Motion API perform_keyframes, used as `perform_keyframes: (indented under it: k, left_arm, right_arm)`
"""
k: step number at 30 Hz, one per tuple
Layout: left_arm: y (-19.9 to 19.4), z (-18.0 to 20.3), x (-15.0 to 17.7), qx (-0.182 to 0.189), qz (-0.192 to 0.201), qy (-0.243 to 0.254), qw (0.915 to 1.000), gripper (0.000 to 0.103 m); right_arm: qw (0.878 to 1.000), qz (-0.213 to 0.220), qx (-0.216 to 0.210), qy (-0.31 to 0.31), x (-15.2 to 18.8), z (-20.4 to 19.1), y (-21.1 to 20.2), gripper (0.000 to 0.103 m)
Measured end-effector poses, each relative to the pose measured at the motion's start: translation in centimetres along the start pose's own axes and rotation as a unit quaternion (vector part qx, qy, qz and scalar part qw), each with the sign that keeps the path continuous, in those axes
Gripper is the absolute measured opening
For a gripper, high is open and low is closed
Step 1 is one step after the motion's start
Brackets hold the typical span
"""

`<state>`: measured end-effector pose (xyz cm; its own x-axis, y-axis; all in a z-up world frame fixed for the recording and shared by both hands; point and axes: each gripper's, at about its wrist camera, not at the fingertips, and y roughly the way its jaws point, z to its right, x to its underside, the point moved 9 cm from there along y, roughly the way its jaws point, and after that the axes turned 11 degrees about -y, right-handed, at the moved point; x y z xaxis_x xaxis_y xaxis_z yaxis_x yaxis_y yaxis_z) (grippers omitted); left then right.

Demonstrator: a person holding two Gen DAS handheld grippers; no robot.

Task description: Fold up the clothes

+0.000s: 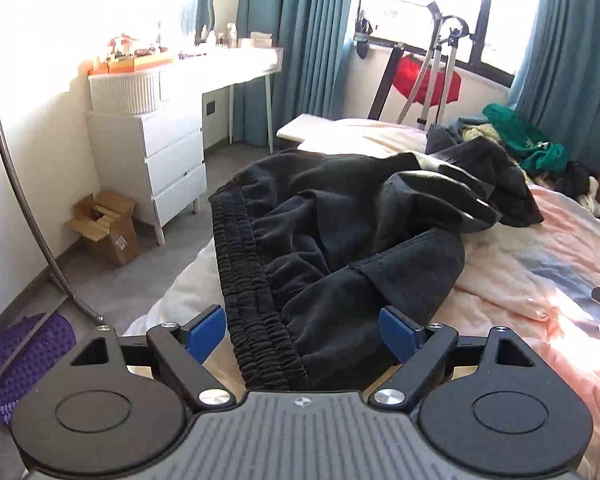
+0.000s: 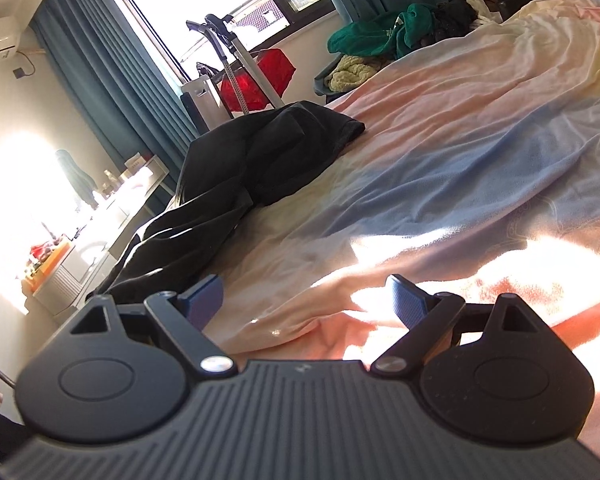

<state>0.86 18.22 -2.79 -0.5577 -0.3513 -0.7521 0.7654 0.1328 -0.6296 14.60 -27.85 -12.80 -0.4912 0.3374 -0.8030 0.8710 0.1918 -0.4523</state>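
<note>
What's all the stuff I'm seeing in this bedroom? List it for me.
Trousers: one, black, crumpled on the bed, waistband between the left claw's open fingers.
Bedsheet: one, pink and blue, covering the bed.
Clothes pile: one, green on top, far side of the bed.
Drawer chest: one, white, by the wall.
Cardboard box: one, brown, on the floor.
Curtains: teal, by the window.
Left claw: open.
Right claw: open, empty, over the bedsheet.
</note>
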Motion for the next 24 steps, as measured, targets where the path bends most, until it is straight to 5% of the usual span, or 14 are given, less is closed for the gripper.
perform_keyframes:
  k: [15, 24]
  left_arm:
    - [6.1, 19.1, -1.3, 0.097, 0.06, 0.048, 0.9923, 0.086]
    - [11.0, 19.6, 2.6, 0.087, 0.06, 0.089, 0.9904, 0.086]
  right_arm:
    - [1.0, 0.015, 0.009, -0.01, -0.5, 0.3, -0.2, 0.09]
    - [0.998, 0.039, 0.036, -0.035, -1.1, 0.5, 0.7, 0.09]
